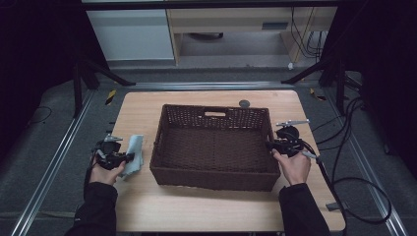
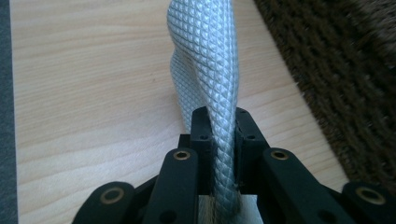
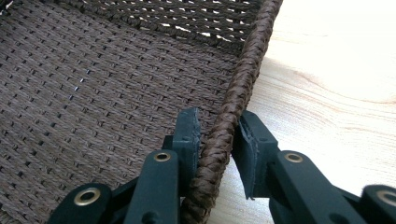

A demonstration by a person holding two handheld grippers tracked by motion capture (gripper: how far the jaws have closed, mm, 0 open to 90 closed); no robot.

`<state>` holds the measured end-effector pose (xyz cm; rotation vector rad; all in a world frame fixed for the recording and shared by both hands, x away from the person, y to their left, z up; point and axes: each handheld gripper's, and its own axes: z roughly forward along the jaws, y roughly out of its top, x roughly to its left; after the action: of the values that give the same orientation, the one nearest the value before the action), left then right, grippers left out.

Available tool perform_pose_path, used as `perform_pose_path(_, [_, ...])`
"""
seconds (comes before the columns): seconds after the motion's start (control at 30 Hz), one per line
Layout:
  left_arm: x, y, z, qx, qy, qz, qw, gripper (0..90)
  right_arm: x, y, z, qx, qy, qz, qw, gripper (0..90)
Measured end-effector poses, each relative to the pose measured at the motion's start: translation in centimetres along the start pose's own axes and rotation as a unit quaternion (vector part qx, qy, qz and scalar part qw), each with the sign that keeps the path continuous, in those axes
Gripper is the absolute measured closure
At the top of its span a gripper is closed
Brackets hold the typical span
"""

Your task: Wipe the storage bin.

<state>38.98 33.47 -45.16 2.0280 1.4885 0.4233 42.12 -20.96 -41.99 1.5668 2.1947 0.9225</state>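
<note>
The cloth (image 2: pixel 205 70) was pinched tight in the left gripper (image 2: pixel 223 135). The right gripper (image 3: pixel 217 135) held the basket (image 1: pixel 215 179) rim. The cloth could snag there and slip out.

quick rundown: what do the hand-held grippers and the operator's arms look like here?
Both grippers, left gripper and right gripper, are black, with linkage jaws on brass-coloured pivot pins. Each carries a grey plate on top. A black cable trails from the right one. The person wears dark sleeves.

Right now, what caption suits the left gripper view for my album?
Left hand-held gripper pinching a pale grey, diamond-textured cloth above the light wooden table.
</note>
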Motion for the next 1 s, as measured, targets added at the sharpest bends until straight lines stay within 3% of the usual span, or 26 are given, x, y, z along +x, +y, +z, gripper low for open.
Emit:
perform_pose_path(0.3, [-0.5, 2.7, 0.3, -0.018, -0.007, 0.016, 0.9997, 80.9, -0.1, 0.0, 0.2, -0.003, 0.004, -0.01, 0.9999, 71.5])
perform_pose_path(0.53, [-0.5, 5.5, 2.2, -0.021, -0.009, 0.025, 0.9994, 80.9, 0.0, 0.2, 0.3, -0.003, 0.01, -0.014, 0.9998, 71.5])
perform_pose_path(0.77, [-0.8, 7.5, 5.5, 0.007, -0.021, 0.038, 0.999, 81.2, 0.1, 0.3, 0.5, -0.003, 0.016, -0.018, 0.9997, 71.5])
perform_pose_path(1.0, [-0.7, 7.0, 8.5, 0.041, -0.056, 0.025, 0.9973, 81.4, 0.1, 0.3, 0.5, -0.004, 0.016, -0.018, 0.9997, 71.3])
